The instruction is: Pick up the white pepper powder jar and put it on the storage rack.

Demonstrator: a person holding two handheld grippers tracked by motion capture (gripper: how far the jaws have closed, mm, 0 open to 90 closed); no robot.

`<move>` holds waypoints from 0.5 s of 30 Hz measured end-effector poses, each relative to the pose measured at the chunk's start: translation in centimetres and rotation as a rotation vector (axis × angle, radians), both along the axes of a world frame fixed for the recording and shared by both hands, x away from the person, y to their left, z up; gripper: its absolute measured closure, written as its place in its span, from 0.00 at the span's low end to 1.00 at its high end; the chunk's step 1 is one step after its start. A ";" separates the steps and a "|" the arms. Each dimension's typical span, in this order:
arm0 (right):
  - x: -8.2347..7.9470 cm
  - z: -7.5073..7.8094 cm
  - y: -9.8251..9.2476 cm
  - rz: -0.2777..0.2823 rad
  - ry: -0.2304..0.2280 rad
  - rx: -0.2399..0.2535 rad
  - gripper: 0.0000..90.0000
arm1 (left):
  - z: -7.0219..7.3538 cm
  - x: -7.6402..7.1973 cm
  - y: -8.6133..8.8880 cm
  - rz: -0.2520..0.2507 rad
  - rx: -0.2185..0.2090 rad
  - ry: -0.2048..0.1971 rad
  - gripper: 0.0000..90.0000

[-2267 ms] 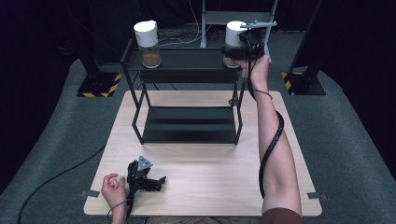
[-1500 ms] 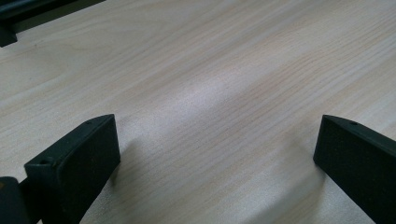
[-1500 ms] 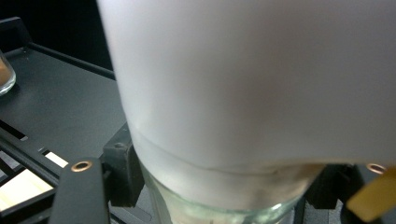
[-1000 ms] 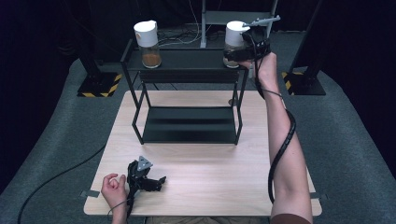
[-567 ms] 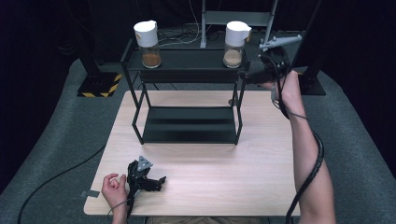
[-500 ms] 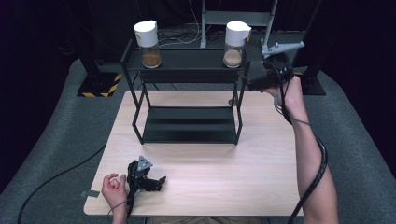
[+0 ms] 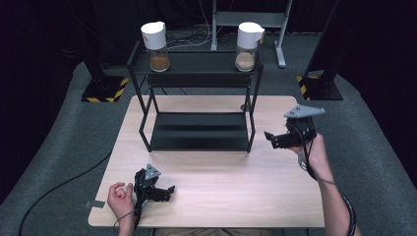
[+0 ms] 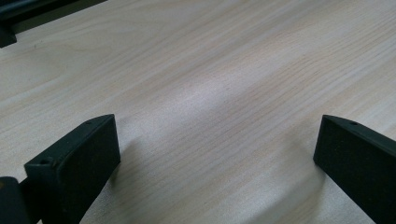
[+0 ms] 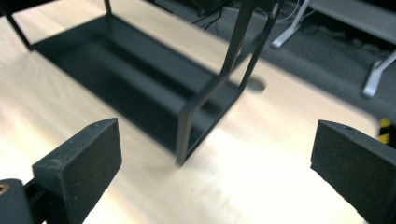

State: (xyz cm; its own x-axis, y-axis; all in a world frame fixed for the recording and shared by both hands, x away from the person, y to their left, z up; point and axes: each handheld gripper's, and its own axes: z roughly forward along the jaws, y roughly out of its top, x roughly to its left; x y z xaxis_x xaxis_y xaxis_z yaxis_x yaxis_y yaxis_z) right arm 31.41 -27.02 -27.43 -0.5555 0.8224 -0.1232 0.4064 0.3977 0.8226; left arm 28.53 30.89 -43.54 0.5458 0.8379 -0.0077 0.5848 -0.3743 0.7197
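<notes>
Two white-lidded jars stand on the top shelf of a black rack (image 7: 196, 73): the left jar (image 7: 156, 44) holds orange-brown powder, the right jar (image 7: 247, 44) a paler tan one. My right gripper (image 7: 272, 139) hovers over the table's right side, level with the rack's front right leg, and points left. Its jaws have just been opening and are open with nothing between them; in the right gripper view (image 9: 215, 154) the rack's leg (image 9: 187, 126) stands beyond them. My left gripper (image 7: 167, 192) rests on the table near the front left, open over bare wood (image 8: 217, 149).
The wooden table (image 7: 221, 206) has a small round hole (image 7: 244, 107) behind the rack's right legs. Black stands with striped bases sit on the grey floor at back left (image 7: 104, 89) and back right (image 7: 314, 88). A grey metal frame (image 7: 246, 18) stands behind the rack.
My right gripper has come away from the right jar on the top shelf, moving down and nearer over the table's right side. The jar stays on the shelf. The left gripper has not moved.
</notes>
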 end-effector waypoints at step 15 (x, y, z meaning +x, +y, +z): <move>-4.4 -13.8 -1.1 -0.085 0.178 0.134 0.00 | 0.0 0.0 -0.1 0.001 0.001 0.000 0.00</move>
State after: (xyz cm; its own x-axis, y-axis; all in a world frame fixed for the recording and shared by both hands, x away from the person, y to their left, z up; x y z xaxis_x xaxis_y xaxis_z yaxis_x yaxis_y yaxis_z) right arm 26.96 -28.14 -41.26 -0.4872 0.8693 0.0838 0.5768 0.2482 0.7783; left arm 28.56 30.81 -43.53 0.5446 0.8387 -0.0068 0.5852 -0.3742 0.7194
